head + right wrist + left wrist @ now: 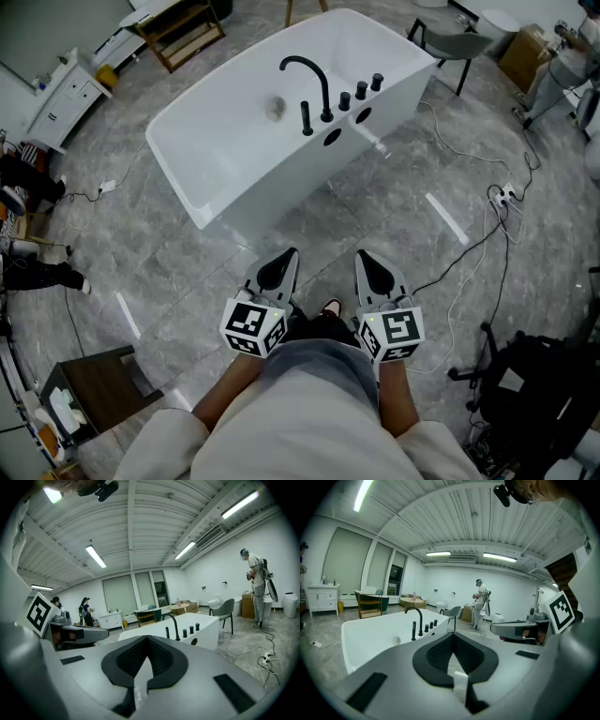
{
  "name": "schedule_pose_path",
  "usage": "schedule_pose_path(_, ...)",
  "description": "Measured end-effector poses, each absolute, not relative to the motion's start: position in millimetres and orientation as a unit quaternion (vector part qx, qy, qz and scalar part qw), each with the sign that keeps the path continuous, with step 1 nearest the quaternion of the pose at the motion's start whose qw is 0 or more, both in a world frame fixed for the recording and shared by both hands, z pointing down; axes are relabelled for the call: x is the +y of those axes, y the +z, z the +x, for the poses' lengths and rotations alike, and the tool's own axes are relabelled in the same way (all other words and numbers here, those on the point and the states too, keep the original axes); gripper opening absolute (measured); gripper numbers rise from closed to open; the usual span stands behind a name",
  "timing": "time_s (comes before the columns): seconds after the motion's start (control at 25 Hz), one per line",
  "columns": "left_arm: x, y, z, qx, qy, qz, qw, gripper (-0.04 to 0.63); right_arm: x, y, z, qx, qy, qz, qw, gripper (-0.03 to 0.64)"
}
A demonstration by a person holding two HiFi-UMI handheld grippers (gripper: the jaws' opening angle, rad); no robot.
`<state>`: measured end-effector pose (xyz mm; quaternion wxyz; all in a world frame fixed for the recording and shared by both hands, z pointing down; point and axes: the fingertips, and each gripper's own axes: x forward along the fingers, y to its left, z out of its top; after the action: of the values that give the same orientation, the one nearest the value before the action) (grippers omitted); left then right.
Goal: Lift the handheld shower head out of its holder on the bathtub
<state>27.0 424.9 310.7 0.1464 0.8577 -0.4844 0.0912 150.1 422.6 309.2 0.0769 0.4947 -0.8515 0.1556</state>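
Shower head (307, 118): upright in its holder on tub (211, 187) rim, beside spout (317, 80). Left gripper (279, 267), right gripper (373, 270): jaws closed, empty, well apart from tub.

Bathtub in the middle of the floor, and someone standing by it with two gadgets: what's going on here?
A person stands back from the white bathtub, holding a claw in each hand. The left claw and the right claw are both shut and empty, and point toward the tub. The black handheld shower head stands upright in its holder on the rim, beside the curved spout, untouched. Lifting it out has not begun.
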Motion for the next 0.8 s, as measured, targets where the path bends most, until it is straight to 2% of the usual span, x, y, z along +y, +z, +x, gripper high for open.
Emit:
schedule_pose_path(0.4,425.8,306.2,38.7,-0.47,0.091,0.864,0.157,0.005,429.9,311.5,150.7,-0.854,0.159,0.487,0.089,0.017)
schedule_pose_path(0.64,416.9,304.0,24.7,-0.48,0.086,0.858,0.162,0.005,417.8,310.6,147.5,-0.85,0.171,0.493,0.068,0.017)
schedule_pose_path(0.8,399.6,308.7,19.5,-0.478,0.082,0.858,0.17,0.005,403.7,313.6,142.6,-0.85,0.17,0.492,0.081,0.017)
